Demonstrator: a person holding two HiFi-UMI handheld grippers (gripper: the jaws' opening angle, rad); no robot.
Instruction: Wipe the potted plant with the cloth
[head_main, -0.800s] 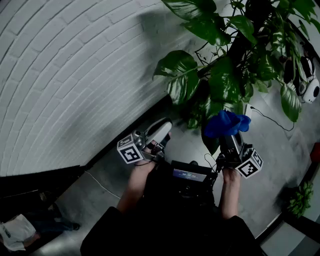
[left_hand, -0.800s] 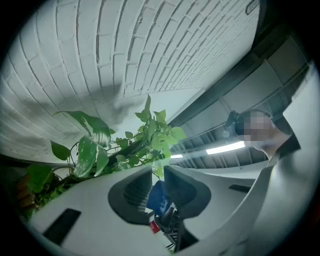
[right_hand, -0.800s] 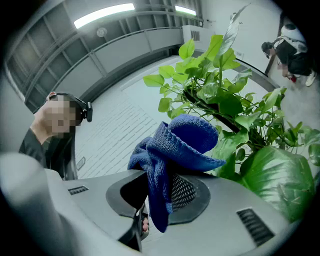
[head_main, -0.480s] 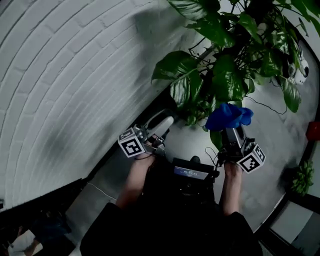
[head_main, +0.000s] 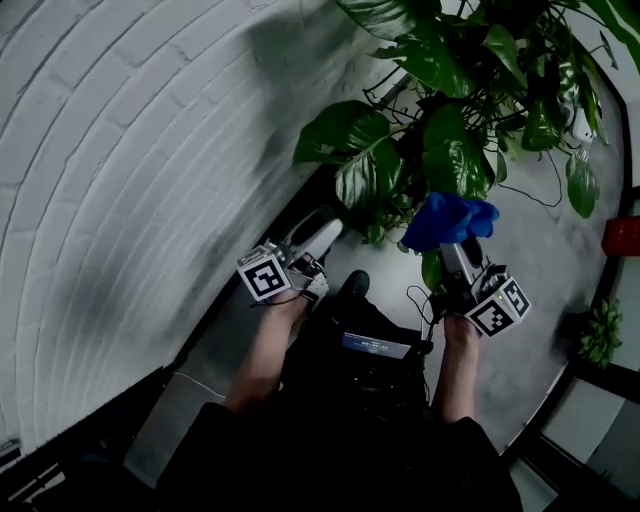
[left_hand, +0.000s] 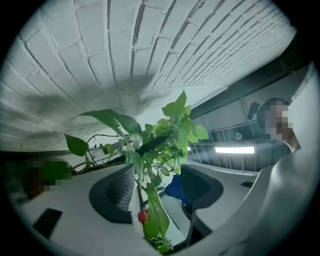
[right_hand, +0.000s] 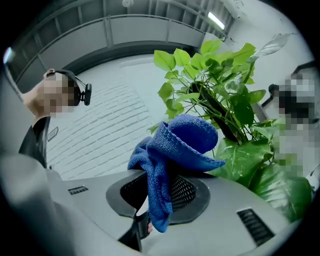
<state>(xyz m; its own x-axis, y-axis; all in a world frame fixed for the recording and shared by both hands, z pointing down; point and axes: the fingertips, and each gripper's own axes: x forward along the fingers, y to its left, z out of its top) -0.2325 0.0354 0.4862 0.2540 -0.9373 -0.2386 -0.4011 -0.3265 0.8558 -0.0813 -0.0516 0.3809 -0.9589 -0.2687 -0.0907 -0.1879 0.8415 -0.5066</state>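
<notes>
Right gripper (right_hand: 159, 192) clamps blue cloth (right_hand: 185, 140) beside potted plant (head_main: 450, 150).

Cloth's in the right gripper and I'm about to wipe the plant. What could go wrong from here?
1. A drooping leaf hangs between the open jaws of the left gripper. Closing hard or pulling away could crease or tear it.
2. The right gripper pinches only a fold of the blue cloth. The loose bulk above the jaws could snag on stems of the plant and slip out.
</notes>
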